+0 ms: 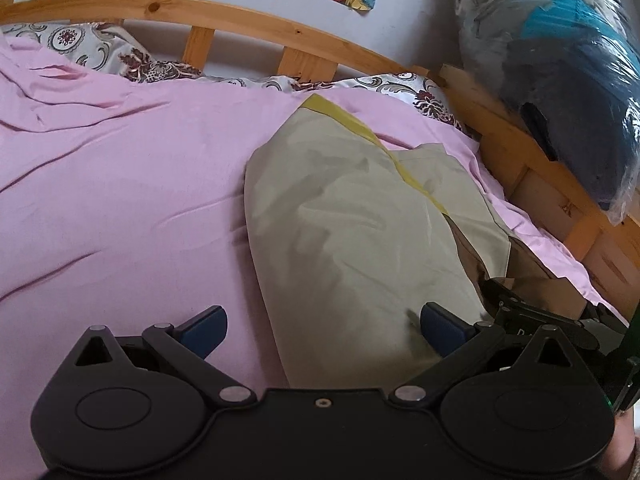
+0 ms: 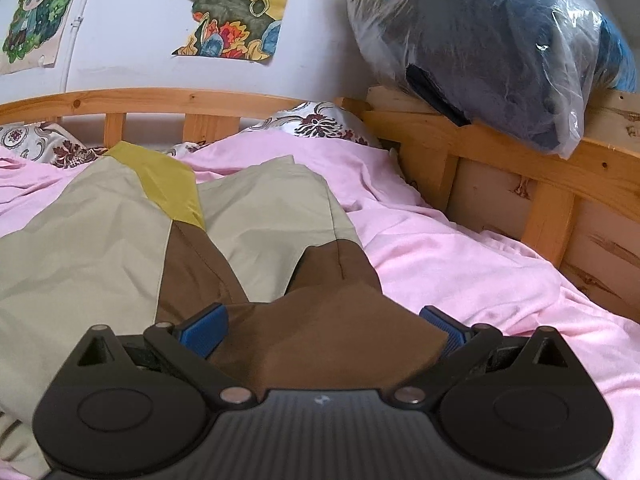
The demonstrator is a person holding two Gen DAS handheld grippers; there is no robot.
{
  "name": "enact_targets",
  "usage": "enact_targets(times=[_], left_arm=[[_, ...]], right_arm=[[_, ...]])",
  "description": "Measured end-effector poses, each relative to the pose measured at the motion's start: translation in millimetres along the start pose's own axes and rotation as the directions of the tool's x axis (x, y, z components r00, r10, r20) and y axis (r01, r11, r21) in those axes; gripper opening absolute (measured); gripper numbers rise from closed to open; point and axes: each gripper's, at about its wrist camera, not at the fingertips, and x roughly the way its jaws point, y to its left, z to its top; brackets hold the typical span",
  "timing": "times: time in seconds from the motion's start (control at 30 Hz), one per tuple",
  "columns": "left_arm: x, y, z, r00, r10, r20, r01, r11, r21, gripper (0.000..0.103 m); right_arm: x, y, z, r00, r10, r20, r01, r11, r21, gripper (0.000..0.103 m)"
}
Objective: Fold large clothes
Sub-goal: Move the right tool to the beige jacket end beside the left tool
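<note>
Pink sheet (image 1: 120, 184) fills the frame, rumpled across a bed with a pine frame (image 1: 224, 12) curving along the top. Centre of the left wrist view, the garment (image 1: 352, 232) lies flat on the sheet, pale beige with a yellow stripe running diagonally. The left gripper (image 1: 322, 330) sits at the bottom, fingers spread wide, the right pad over the beige cloth, the left pad over bare sheet. Over in the right wrist view, the right gripper (image 2: 320, 330) is spread wide too, with the garment's brown section lying between the blue pads. Upper right, a plastic bag (image 2: 492, 40) of dark clothes rests on the frame. Drawings (image 2: 236, 8) hang on the wall above.
</note>
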Motion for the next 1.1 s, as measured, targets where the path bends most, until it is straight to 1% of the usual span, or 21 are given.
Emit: enact_targets(times=[0.07,0.13,0.23,0.3,0.33,0.4,0.47,0.53,0.57,0.63,0.67,0.7,0.73,0.77,0.8,0.83,0.87,0.93,1.0,1.07,1.1], left_arm=[[-1,0,-1,1.0,0.001,0.0,-0.001,1.0,0.0,0.102],[0,2,0,1.0,-0.011,-0.006,0.011,1.0,-0.005,0.102],[3,9,1,0.998,-0.054,-0.03,0.053,0.998,-0.042,0.102],[7,15,3,0.995,-0.088,-0.048,0.085,0.994,-0.071,0.102],[8,18,3,0.993,-0.1,-0.054,0.095,0.992,-0.082,0.102],[10,20,2,0.992,-0.115,-0.059,0.109,0.99,-0.092,0.102],[10,21,1,0.991,-0.123,-0.057,0.117,0.989,-0.092,0.102],[12,22,2,0.989,-0.132,-0.06,0.126,0.987,-0.096,0.102],[13,22,2,0.989,-0.137,-0.063,0.13,0.987,-0.099,0.102],[14,24,3,0.986,-0.15,-0.068,0.143,0.985,-0.101,0.102],[15,26,4,0.985,-0.157,-0.071,0.15,0.984,-0.1,0.102],[15,26,4,0.984,-0.162,-0.073,0.155,0.983,-0.1,0.102],[16,28,4,0.983,-0.168,-0.076,0.16,0.982,-0.099,0.102],[17,28,5,0.982,-0.172,-0.08,0.164,0.982,-0.099,0.102],[17,28,5,0.981,-0.174,-0.083,0.166,0.981,-0.098,0.102],[18,28,6,0.981,-0.175,-0.085,0.167,0.981,-0.096,0.102],[17,28,6,0.981,-0.175,-0.085,0.167,0.982,-0.093,0.102],[16,27,6,0.982,-0.171,-0.082,0.164,0.983,-0.083,0.102],[16,26,5,0.984,-0.162,-0.078,0.156,0.984,-0.083,0.102],[15,25,5,0.985,-0.152,-0.076,0.145,0.986,-0.086,0.102],[14,24,5,0.986,-0.148,-0.076,0.142,0.986,-0.085,0.102]], right_arm=[[-2,-2,1,1.0,0.015,0.006,-0.015,1.0,0.005,0.103],[-5,-4,7,0.998,0.056,0.008,-0.056,0.998,0.011,0.103],[-9,-12,27,0.99,0.142,0.011,-0.142,0.989,0.032,0.103],[-5,-22,46,0.981,0.195,0.009,-0.195,0.979,0.066,0.102],[1,-26,54,0.977,0.213,0.0,-0.213,0.974,0.081,0.102],[29,-38,74,0.962,0.263,-0.069,-0.255,0.962,0.097,0.102],[59,-49,90,0.949,0.297,-0.108,-0.288,0.953,0.097,0.094],[95,-55,101,0.935,0.307,-0.177,-0.296,0.951,0.088,0.093],[109,-57,105,0.927,0.31,-0.212,-0.294,0.95,0.104,0.088],[138,-64,110,0.903,0.337,-0.267,-0.295,0.938,0.182,0.08],[148,-67,111,0.896,0.348,-0.277,-0.298,0.932,0.207,0.073],[154,-68,113,0.89,0.361,-0.279,-0.307,0.926,0.218,0.062],[159,-68,116,0.887,0.363,-0.285,-0.31,0.926,0.217,0.055],[161,-66,118,0.892,0.351,-0.285,-0.303,0.932,0.2,0.045],[158,-63,120,0.904,0.334,-0.269,-0.297,0.94,0.168,0.038],[152,-58,122,0.918,0.313,-0.242,-0.293,0.949,0.117,0.02],[144,-52,125,0.93,0.301,-0.212,-0.296,0.953,0.059,0.012],[132,-38,131,0.943,0.29,-0.161,-0.3,0.953,-0.044,0.011],[121,-21,135,0.95,0.294,-0.108,-0.308,0.939,-0.155,0.01],[117,-7,136,0.95,0.303,-0.073,-0.312,0.921,-0.235,0.009],[119,-2,136,0.95,0.303,-0.075,-0.312,0.915,-0.256,0.009]])
